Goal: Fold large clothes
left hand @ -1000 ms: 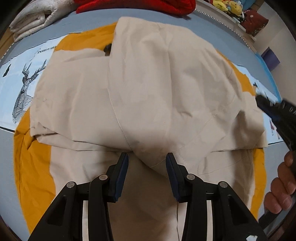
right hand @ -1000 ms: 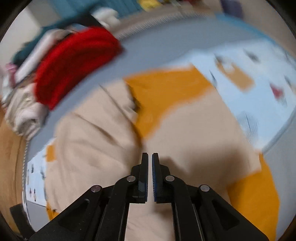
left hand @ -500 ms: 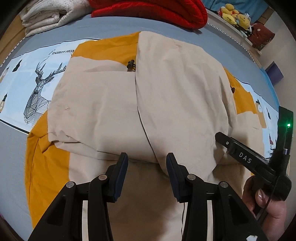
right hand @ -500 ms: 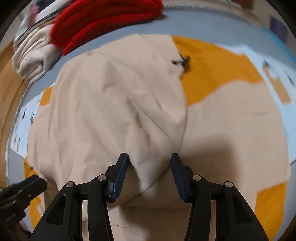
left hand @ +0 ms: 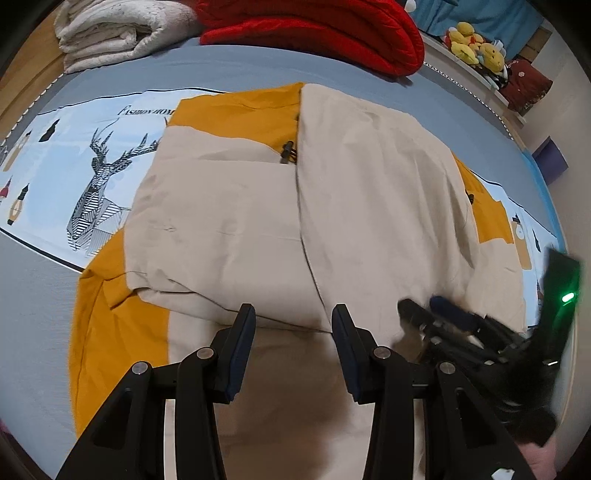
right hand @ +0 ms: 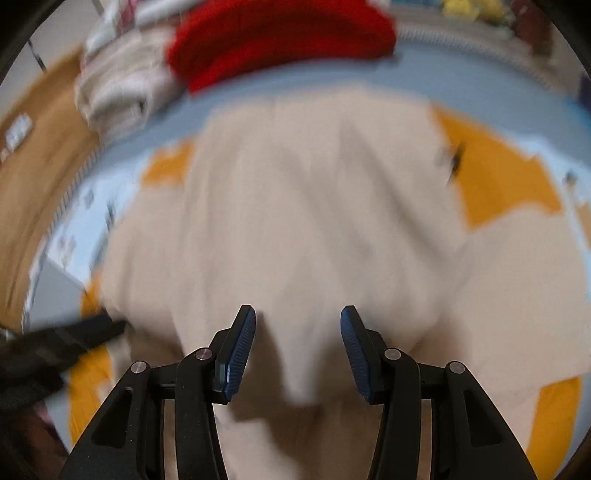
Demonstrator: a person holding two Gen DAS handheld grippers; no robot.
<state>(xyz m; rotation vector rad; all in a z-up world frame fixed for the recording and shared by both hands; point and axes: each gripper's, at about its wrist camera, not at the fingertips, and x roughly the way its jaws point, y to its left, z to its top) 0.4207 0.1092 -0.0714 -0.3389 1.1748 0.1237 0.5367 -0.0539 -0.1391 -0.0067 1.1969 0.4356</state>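
A large beige and orange jacket (left hand: 369,203) lies spread on the bed, its right half folded over the left along a middle seam. A black toggle (left hand: 287,149) shows near the collar. My left gripper (left hand: 293,310) hangs open just above the near folded edge, with nothing between its fingers. My right gripper (left hand: 424,306) is low on the right in this view, blurred, close over the cloth. In the right wrist view the jacket (right hand: 314,221) fills the frame. There my right gripper (right hand: 298,310) stands open, and a drooping point of beige cloth lies between the pads untouched.
The bed sheet (left hand: 99,184) is grey with a pale blue deer-print band. A red blanket (left hand: 314,29) and a folded white blanket (left hand: 110,33) lie at the far edge. Yellow plush toys (left hand: 472,40) sit beyond. Wooden floor (right hand: 33,166) is to the left.
The right gripper went from shut to open, rolled, and came in low beside the left gripper. The left gripper drew back and up a little, so more of the bed shows.
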